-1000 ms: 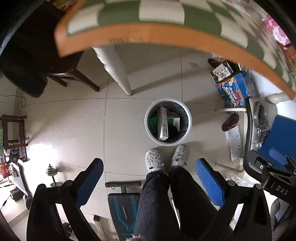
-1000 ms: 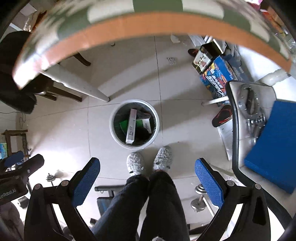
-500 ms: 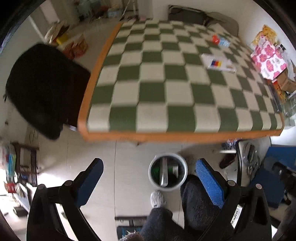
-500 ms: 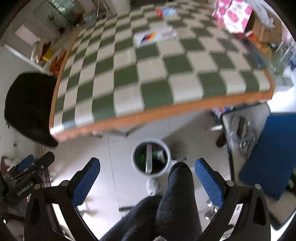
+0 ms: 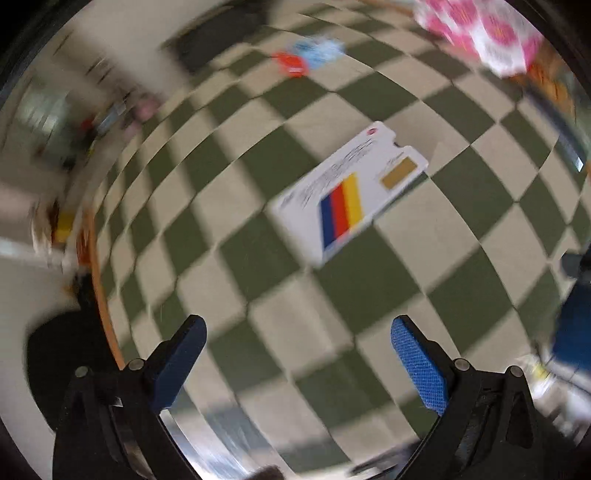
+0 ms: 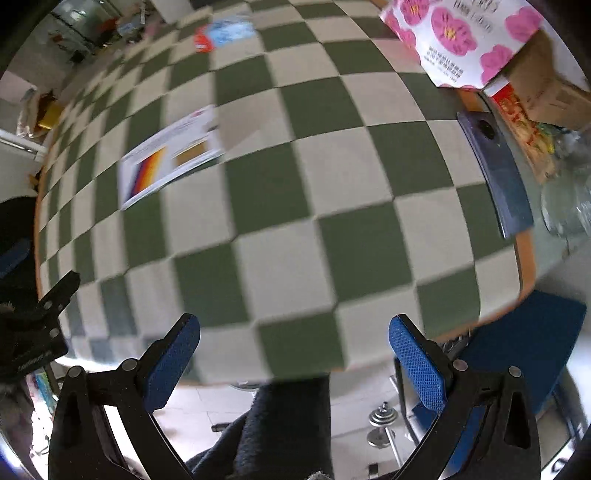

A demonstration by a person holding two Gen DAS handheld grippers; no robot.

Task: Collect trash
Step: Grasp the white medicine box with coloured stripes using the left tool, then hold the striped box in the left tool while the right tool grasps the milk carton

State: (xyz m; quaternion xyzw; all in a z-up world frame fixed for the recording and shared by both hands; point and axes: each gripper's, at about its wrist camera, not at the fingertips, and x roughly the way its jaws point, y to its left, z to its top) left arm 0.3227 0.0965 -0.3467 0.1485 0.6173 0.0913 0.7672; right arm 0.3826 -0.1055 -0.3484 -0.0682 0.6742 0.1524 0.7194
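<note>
A flat white box with blue, red and yellow stripes [image 5: 351, 195] lies on the green-and-white checked table [image 5: 280, 317]; it also shows in the right wrist view [image 6: 168, 160]. A red and light-blue wrapper [image 5: 306, 57] lies farther back, also seen in the right wrist view [image 6: 223, 33]. My left gripper [image 5: 297, 332] is open and empty above the table, short of the striped box. My right gripper [image 6: 293, 334] is open and empty over the table's near edge. The left gripper's body shows at the left of the right wrist view [image 6: 33, 332].
A white box with pink flowers [image 6: 458, 40] and a cardboard box [image 6: 546, 81] stand at the table's far right. A dark phone [image 6: 495, 173] and a clear glass jar [image 6: 569, 199] lie near the right edge. A blue chair [image 6: 517, 343] and my leg [image 6: 288, 424] are below.
Both grippers have swung up from over the floor bin to above the table and moved in toward the striped box. The bin has left both views.
</note>
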